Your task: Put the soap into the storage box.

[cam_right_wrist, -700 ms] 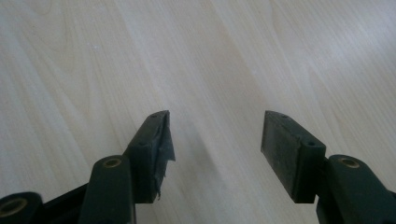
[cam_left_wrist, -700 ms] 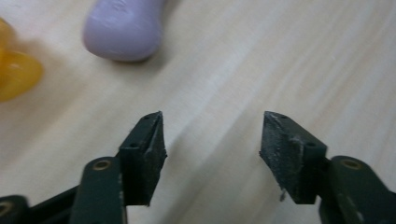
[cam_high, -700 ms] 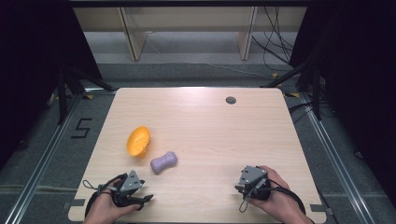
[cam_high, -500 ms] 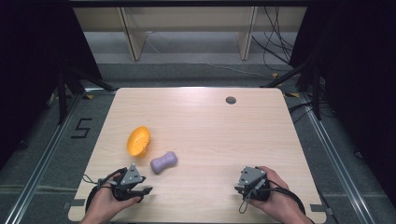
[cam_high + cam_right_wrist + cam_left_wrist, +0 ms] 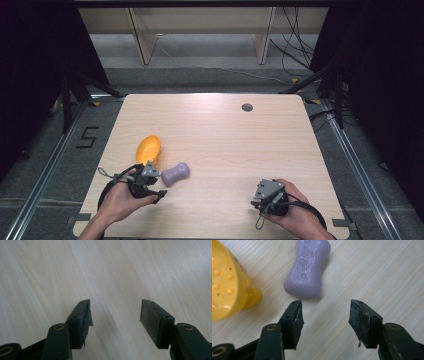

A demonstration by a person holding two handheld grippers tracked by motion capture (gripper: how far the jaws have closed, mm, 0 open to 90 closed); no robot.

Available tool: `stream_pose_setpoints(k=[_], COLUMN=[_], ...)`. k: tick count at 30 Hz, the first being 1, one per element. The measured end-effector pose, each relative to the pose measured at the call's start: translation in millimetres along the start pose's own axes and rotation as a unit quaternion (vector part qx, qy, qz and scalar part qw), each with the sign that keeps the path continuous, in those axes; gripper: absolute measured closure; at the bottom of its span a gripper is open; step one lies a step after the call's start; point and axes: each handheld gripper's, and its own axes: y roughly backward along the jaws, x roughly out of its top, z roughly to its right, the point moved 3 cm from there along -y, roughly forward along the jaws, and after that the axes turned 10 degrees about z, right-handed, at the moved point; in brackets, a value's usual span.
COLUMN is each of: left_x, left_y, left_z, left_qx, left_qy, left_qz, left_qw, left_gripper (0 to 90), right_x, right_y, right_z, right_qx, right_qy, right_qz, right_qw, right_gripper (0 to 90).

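Two claws: both at the near edge of the counter [image 5: 225, 135], one in each hand, jaws spread, gripping nothing.
Left claw [image 5: 324, 312]: released; in the left gripper view its two black jaws stand wide apart over bare wood, tips just short of the soap bar. In the high view the left claw [image 5: 150, 182] sits near-left, held in the left hand [image 5: 120, 200], cable looped beside it.
Right claw [image 5: 115, 312]: released; jaws apart with plain wood grain between and beyond them. In the high view the right claw [image 5: 267, 197] is near-right in the right hand [image 5: 295, 210], well apart from the soap and dish.
Soap bar [image 5: 308, 267]: purple, waisted shape, "Safeguard" embossed on top, lying flat on the counter just ahead of the left jaw tip, not touched. In the high view the soap bar [image 5: 175, 173] lies just right of the left claw.
Soap dish [image 5: 229, 282]: yellow-orange, tilted on its side, raised studs and small holes on the inner face, nothing in it. Just left of the soap, a narrow gap between them. In the high view the soap dish [image 5: 148, 148] lies just beyond the left claw.
Grommet [image 5: 247, 107]: dark round cap near the far edge of the counter, well apart from everything else.
Beyond the counter: floor mark "5" [image 5: 88, 137] to the left, cables [image 5: 295, 50] at far right.
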Motion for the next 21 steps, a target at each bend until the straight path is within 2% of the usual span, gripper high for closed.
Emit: stream_pose_setpoints(k=[2,3,6,7,8,9,11,14,15,16,17,18,20,21], left_x=[7.7,12.9,27.3,31.3,35.3,37.9,44.2,53.1,57.8,57.8,62.4,62.4,68.3,69.6], left_y=[-1.4,-3.4,-10.3,-12.1,-13.9,-16.6,-23.2,-33.7,-39.2,-39.2,-45.4,-45.4,-53.4,-55.4], left_z=[-0.8,-2.6,-6.2,-7.4,-9.8,-9.8,-11.1,-15.1,-17.4,-17.4,-19.8,-19.8,-24.9,-26.0], left_qx=[-0.002,0.0,-0.001,-0.007,-0.011,-0.011,-0.018,-0.022,-0.024,-0.024,-0.026,-0.026,-0.03,-0.03], left_qy=[-0.004,-0.014,-0.009,-0.012,-0.021,-0.014,-0.007,-0.016,-0.026,-0.026,-0.03,-0.03,-0.038,-0.04], left_qz=[-0.019,-0.022,-0.049,-0.062,-0.076,-0.079,-0.097,-0.121,-0.132,-0.132,-0.141,-0.141,-0.162,-0.165], left_qw=[0.9998,0.9997,0.9987,0.998,0.9969,0.9967,0.9951,0.9922,0.9907,0.9907,0.9892,0.9892,0.9856,0.9849], left_gripper=[41.8,41.8,40.3,39.4,39.2,39.3,39.0,38.1,37.7,37.5,37.5,37.4,37.4,37.2], right_x=[-0.3,-0.3,-0.3,0.1,-0.2,-0.1,-0.2,-0.6,-0.5,-0.5,-0.5,-0.5,-0.4,-0.4], right_y=[-0.4,-0.2,0.0,0.3,0.3,0.4,0.1,-0.4,-0.3,-0.3,-0.3,-0.3,-0.4,-0.3], right_z=[0.7,0.5,-0.1,0.5,-1.1,-2.0,-2.2,-2.3,-2.1,-2.1,-2.1,-2.1,-0.9,-0.8], right_qx=[-0.004,-0.002,-0.001,0.0,0.002,0.005,0.006,0.006,0.005,0.005,0.006,0.006,0.007,0.009], right_qy=[0.002,0.003,0.002,0.01,0.001,-0.003,-0.003,-0.002,-0.005,-0.005,-0.004,-0.004,0.004,0.005], right_qz=[0.0,0.001,0.001,0.0,-0.002,-0.003,-0.003,-0.003,-0.003,-0.003,-0.003,-0.003,-0.001,-0.002], right_qw=[1.0,1.0,1.0,0.9999,1.0,1.0,1.0,1.0,1.0,1.0,1.0,1.0,1.0,0.9999], right_gripper=[42.3,42.3,42.2,42.1,42.1,42.1,42.0,41.9,41.9,41.9,41.9,41.9,41.9,41.8])
